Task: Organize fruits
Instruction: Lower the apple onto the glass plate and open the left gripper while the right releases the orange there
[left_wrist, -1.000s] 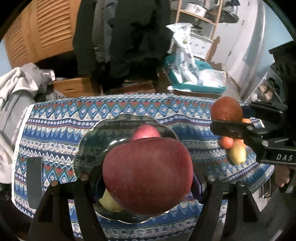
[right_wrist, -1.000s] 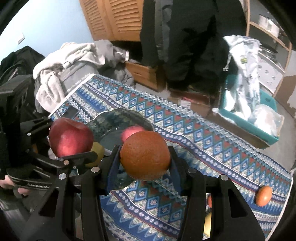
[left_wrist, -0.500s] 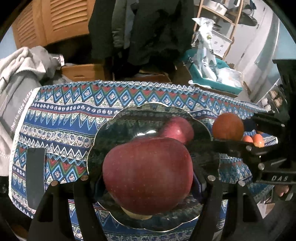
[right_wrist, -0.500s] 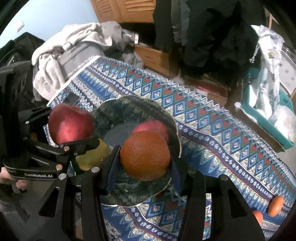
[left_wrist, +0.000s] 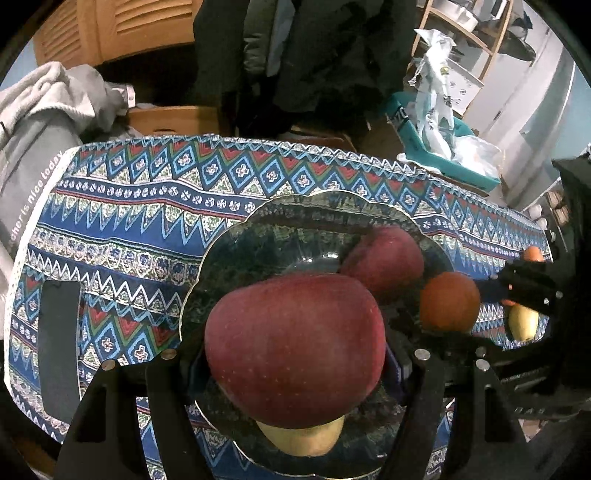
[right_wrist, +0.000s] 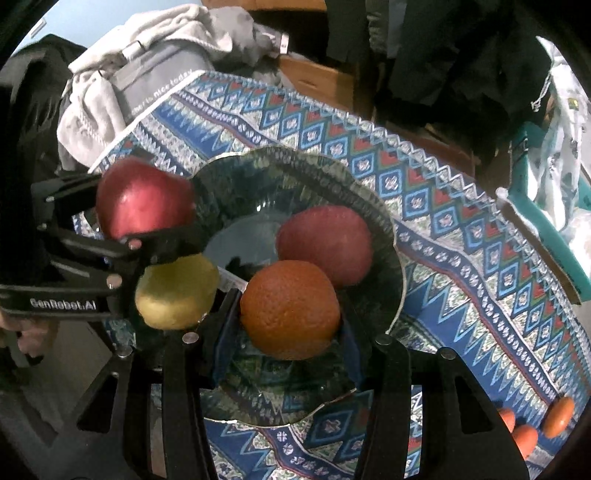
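Note:
My left gripper (left_wrist: 295, 363) is shut on a big red apple (left_wrist: 295, 347), held over the near side of a dark glass plate (left_wrist: 258, 236) on the patterned cloth. My right gripper (right_wrist: 290, 325) is shut on an orange (right_wrist: 290, 308) above the same plate (right_wrist: 295, 170). In the plate lie a second red apple (right_wrist: 325, 245) (left_wrist: 384, 258) and a yellow-green fruit (right_wrist: 177, 291) (left_wrist: 303, 437), partly hidden under the held apple. From the right wrist view the left gripper with its apple (right_wrist: 144, 197) is at the plate's left rim. The orange (left_wrist: 448, 306) shows at the right in the left wrist view.
Small orange fruits (right_wrist: 550, 419) lie near the cloth's right end, with a yellow fruit (left_wrist: 522, 323) beside them. A dark flat patch (left_wrist: 59, 350) lies on the cloth at left. Grey clothes (right_wrist: 147, 62), a cardboard box (left_wrist: 173, 120) and a teal bin (left_wrist: 436, 147) stand past the table.
Both grippers have come down and closer over the plate, each still holding its fruit. The plate now fills more of both views.

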